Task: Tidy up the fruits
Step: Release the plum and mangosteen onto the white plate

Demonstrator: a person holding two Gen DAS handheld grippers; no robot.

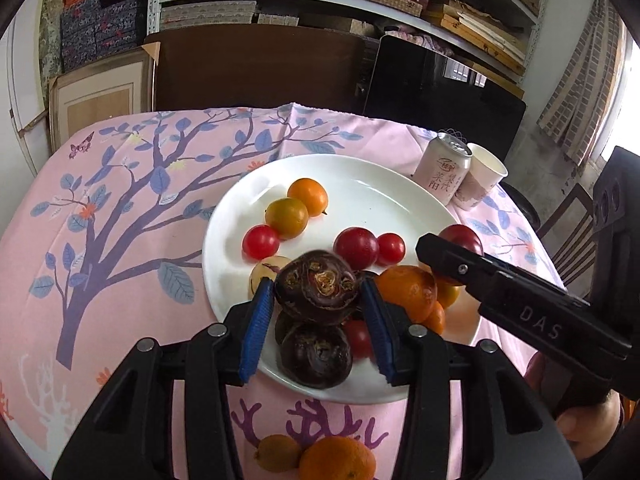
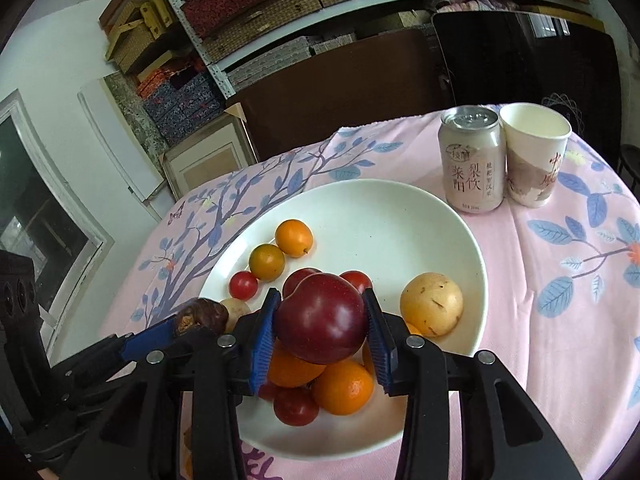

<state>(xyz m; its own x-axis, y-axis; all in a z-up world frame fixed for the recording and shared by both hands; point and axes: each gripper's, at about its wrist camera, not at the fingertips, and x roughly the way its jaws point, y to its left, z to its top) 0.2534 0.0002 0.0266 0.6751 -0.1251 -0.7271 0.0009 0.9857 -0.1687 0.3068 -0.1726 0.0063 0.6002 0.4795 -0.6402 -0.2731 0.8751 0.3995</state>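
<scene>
While the left gripper (image 1: pixel 318 292) is clamped on a dark water chestnut (image 1: pixel 316 290) held above the near rim of the white plate (image 1: pixel 360 184), a second dark chestnut (image 1: pixel 316 354) lies on the plate just beneath it. Right of that gripper, the right gripper (image 2: pixel 320 316) is closed around a dark red plum (image 2: pixel 322 318), held over oranges (image 2: pixel 344 386) and a cherry tomato (image 2: pixel 296 406) piled on the plate. Beyond it to the right, on the bench, a drink can (image 2: pixel 472 160) touches a paper cup (image 2: pixel 534 154).
</scene>
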